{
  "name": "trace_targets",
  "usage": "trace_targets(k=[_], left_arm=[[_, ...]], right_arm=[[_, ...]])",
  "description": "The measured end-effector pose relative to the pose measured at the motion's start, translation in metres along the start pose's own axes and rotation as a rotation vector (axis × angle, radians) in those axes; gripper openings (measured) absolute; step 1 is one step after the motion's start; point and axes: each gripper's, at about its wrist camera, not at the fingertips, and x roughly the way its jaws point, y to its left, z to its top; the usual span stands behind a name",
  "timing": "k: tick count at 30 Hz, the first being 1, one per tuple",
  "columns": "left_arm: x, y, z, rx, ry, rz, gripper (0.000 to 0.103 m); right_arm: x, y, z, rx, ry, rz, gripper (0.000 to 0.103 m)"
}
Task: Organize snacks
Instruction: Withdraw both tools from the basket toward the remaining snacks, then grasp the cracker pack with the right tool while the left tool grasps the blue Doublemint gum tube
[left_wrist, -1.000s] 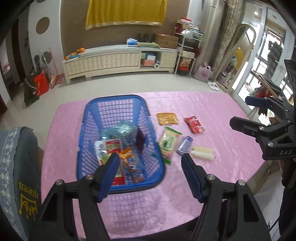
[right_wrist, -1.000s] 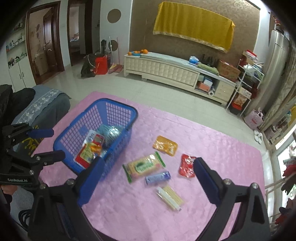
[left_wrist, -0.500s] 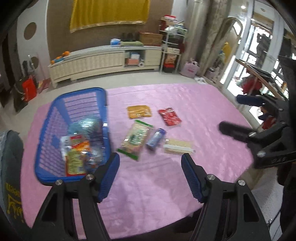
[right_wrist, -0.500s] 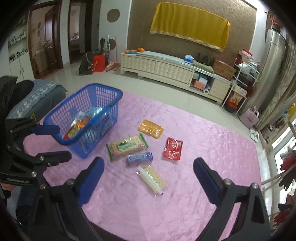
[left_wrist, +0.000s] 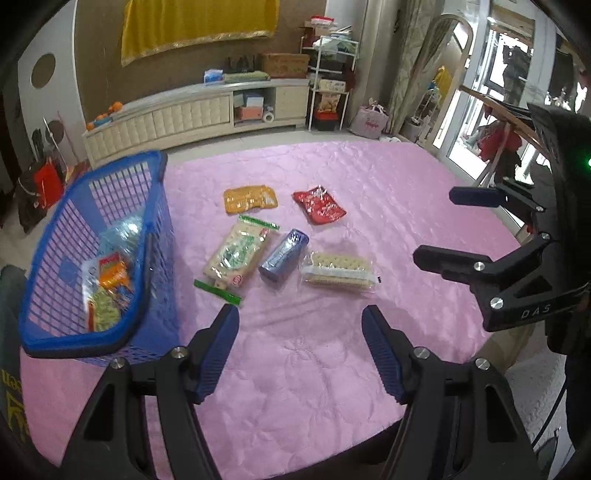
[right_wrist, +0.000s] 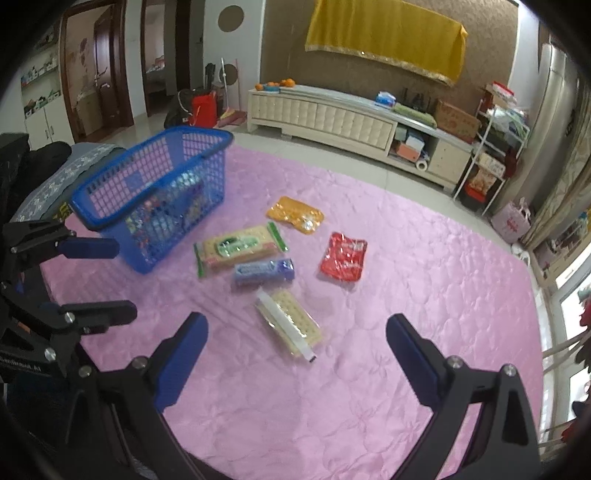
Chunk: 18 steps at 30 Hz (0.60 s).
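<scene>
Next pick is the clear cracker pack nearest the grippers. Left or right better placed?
Probably right. The right gripper is open and empty with the cracker pack centred just ahead of its jaws. The left gripper, also open, sits nearer the basket, with the pack off to its right.

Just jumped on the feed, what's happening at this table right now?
A person holds two grippers over a pink quilted tablecloth, both open and empty. The left gripper and right gripper hover above five loose snack packets, nearest the clear-wrapped cracker pack. The blue plastic mesh basket already holds a few packets. Nothing is gripped yet.
</scene>
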Motion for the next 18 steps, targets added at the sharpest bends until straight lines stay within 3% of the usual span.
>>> trace_targets(k=[3, 13, 18], left_arm=[[0.020, -0.002, -0.002, 0.005, 0.026, 0.016, 0.078], [0.081, 0.001, -0.001, 0.008, 0.104, 0.002, 0.079], [0.100, 0.008, -0.001, -0.007, 0.134, 0.002, 0.079]], right_arm=[[0.020, -0.012, -0.011, 0.017, 0.036, 0.029, 0.099], [0.085, -0.018, -0.033, -0.099, 0.102, 0.073, 0.099], [0.114, -0.018, -0.031, -0.148, 0.135, 0.142, 0.099]])
